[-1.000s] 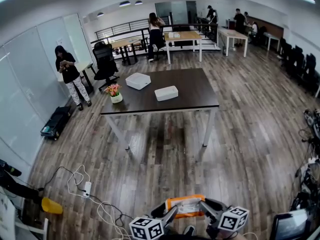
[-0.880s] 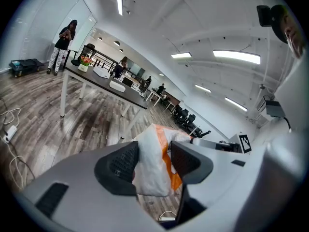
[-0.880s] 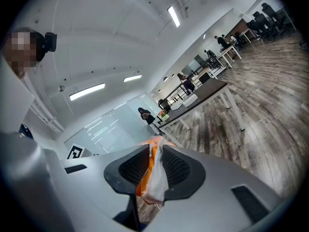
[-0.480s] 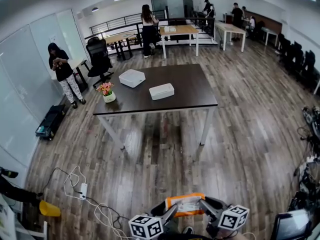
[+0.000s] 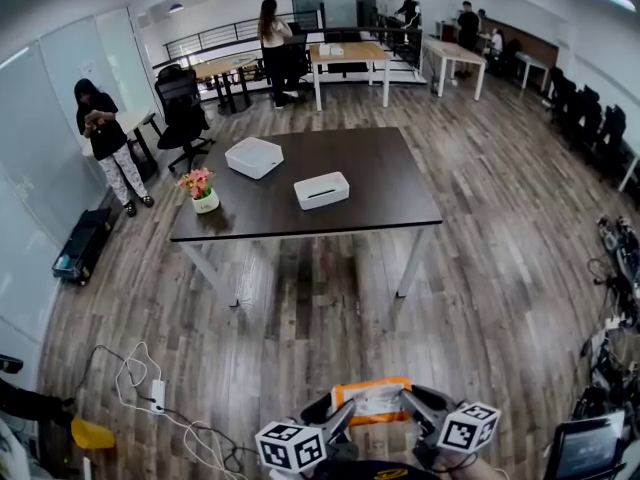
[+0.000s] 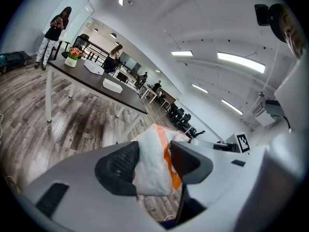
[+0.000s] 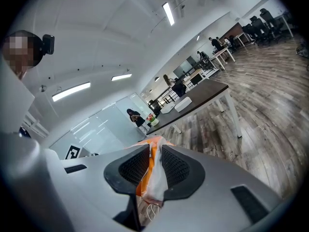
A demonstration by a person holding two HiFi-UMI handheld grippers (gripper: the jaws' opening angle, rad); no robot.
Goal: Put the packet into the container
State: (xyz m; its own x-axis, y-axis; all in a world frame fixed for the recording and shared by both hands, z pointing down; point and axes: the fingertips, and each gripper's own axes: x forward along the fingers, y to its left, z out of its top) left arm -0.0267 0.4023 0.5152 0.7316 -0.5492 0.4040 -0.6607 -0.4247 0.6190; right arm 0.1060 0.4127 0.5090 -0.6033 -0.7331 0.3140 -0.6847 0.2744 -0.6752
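An orange and white packet (image 5: 373, 400) hangs low in the head view, held at both ends. My left gripper (image 5: 345, 420) is shut on its left end, and the packet (image 6: 155, 161) bulges between those pads. My right gripper (image 5: 408, 408) is shut on its right end, with the packet (image 7: 151, 170) pinched flat. Far ahead on the dark table (image 5: 390, 183) stand two white containers: a lidded box (image 5: 321, 190) near the middle and a square one (image 5: 253, 156) behind it to the left.
A small pot of flowers (image 5: 201, 190) stands at the table's left edge. Cables and a power strip (image 5: 157, 395) lie on the wood floor at the left. An office chair (image 5: 181, 108), several people and more tables stand beyond. Equipment (image 5: 612, 368) crowds the right edge.
The table has come slightly nearer and shifted left in the head view as the person moves. Both grippers still hold the packet the same way.
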